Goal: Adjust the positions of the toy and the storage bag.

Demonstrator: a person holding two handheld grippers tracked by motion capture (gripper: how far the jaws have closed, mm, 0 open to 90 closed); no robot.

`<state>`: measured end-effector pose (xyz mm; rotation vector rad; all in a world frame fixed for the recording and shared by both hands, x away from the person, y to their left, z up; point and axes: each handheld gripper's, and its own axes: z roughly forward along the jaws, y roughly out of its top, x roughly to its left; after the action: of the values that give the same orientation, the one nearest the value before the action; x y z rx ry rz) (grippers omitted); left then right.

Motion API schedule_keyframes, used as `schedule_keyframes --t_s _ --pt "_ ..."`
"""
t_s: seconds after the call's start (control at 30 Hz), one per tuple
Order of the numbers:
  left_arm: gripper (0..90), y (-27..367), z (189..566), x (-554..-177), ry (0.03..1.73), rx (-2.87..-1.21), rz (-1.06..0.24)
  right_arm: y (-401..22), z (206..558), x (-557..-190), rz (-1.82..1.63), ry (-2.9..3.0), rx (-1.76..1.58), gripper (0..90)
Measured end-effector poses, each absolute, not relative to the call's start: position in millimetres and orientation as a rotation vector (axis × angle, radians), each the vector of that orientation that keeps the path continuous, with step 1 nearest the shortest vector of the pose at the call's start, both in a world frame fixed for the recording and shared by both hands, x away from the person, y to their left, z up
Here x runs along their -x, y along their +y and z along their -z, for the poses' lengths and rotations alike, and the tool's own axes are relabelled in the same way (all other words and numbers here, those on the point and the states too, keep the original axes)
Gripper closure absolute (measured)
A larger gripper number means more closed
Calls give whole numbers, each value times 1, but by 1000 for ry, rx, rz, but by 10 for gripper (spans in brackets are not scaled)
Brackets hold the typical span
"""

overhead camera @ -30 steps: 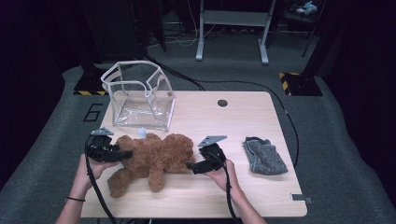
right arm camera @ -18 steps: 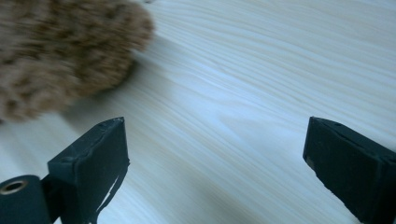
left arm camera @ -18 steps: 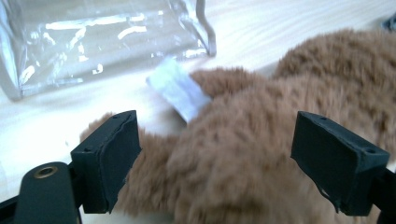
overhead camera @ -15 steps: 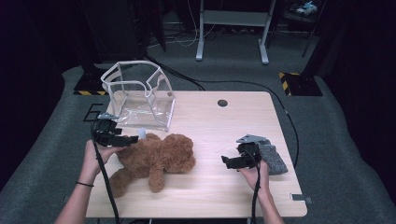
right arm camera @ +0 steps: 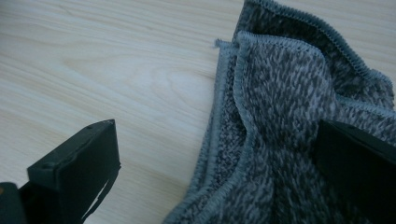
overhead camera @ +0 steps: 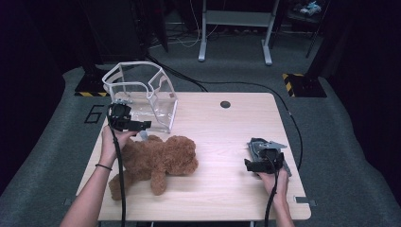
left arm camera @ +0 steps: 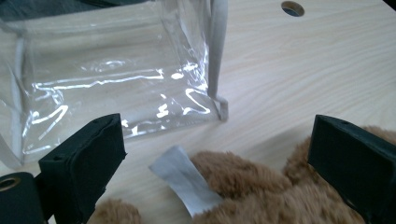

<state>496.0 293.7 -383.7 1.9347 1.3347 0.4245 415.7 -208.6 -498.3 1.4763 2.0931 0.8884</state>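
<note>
1. Table (overhead camera: 222, 142): pale wood-grain top carrying every item below.
2. Teddy bear (overhead camera: 156, 161): brown plush, shaggy pile, lying flat just below and in front of the left gripper (overhead camera: 135, 126). In the left gripper view its fur sits between and under the black jaws, untouched by either.
3. Clear bag (overhead camera: 142, 94): transparent plastic with white trim, standing open directly ahead of the left gripper, close beside the bear.
4. Grey cloth (right arm camera: 289, 130): mottled dark-and-light knit with stitched edges, crumpled in folds. It lies under and ahead of the right gripper (overhead camera: 253, 164), toward its right jaw.
5. White tag (left arm camera: 184, 179): a fabric label on the bear, between the left jaws.
6. Left gripper: released; jaws have just been opening, nothing gripped.
7. Right gripper: released; jaws have just been opening, cloth edge between them, not pinched.
</note>
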Motion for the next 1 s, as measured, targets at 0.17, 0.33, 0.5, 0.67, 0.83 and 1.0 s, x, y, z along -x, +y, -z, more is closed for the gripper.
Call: schedule_keyframes --t_s 0.17,0.33,0.5,0.67,0.83,1.0 --pt "75 283 379 -510 1328 -1934 -465 -216 506 -415 -849 2048 -1518 4" --pt "97 275 372 -523 1336 -1907 -489 -219 510 -415 -852 2032 -1515 12" --pt "172 268 368 -536 1354 -1919 -525 -219 514 -416 -844 2029 -1524 14" --pt "255 261 367 -547 1377 -1889 -565 -218 520 -416 -835 2018 -1530 15" --pt "408 256 366 -555 1416 -1896 -604 -218 525 -415 -831 2018 -1525 19" --pt "610 252 368 -560 1421 -1889 -618 -218 526 -415 -839 2012 -1513 19"
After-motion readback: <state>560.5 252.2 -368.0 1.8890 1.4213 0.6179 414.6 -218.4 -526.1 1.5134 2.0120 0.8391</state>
